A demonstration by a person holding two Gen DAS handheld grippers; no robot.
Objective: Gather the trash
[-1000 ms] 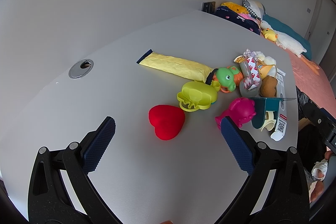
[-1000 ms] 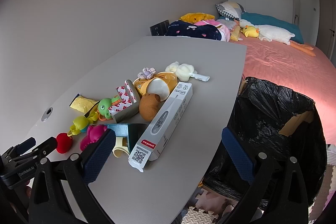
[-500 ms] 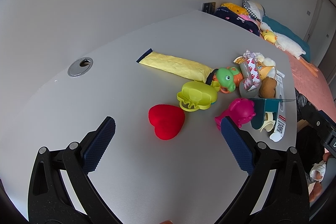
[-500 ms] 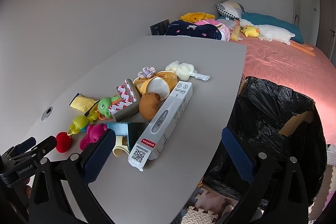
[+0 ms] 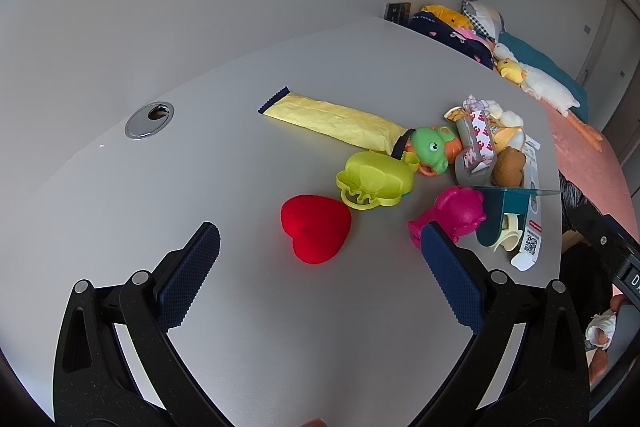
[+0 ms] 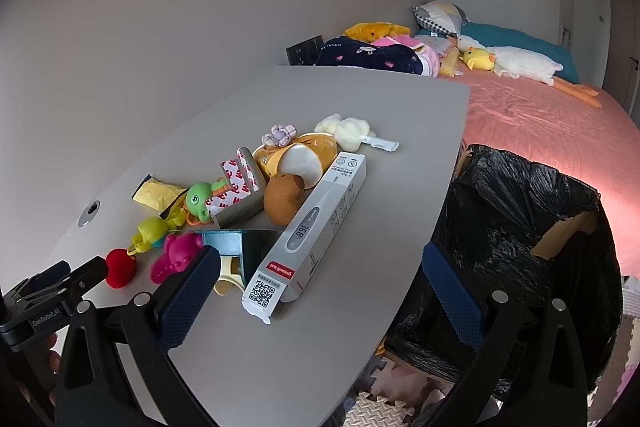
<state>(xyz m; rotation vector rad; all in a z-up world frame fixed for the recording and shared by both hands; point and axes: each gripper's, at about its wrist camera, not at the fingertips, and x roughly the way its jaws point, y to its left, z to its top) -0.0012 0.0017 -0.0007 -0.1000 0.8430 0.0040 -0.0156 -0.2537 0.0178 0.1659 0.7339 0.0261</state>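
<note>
A pile of toys and trash lies on the grey table (image 5: 160, 211). A long yellow wrapper (image 5: 332, 123) lies at the far side of the pile; it also shows in the right wrist view (image 6: 158, 195). A white thermometer box (image 6: 312, 231) lies near the table's right edge. A red-and-white printed packet (image 6: 240, 183) and a dark teal box (image 6: 236, 245) lie in the pile. My left gripper (image 5: 320, 267) is open and empty, just short of a red heart (image 5: 316, 223). My right gripper (image 6: 320, 291) is open and empty, near the thermometer box's end.
A bin lined with a black bag (image 6: 516, 239) stands beside the table's right edge. Toys in the pile: green frog (image 5: 430, 147), yellow-green mould (image 5: 374, 181), pink mould (image 5: 456, 215), brown plush (image 6: 284, 195). A cable grommet (image 5: 149, 114) sits in the table. A pink bed (image 6: 552, 123) lies behind.
</note>
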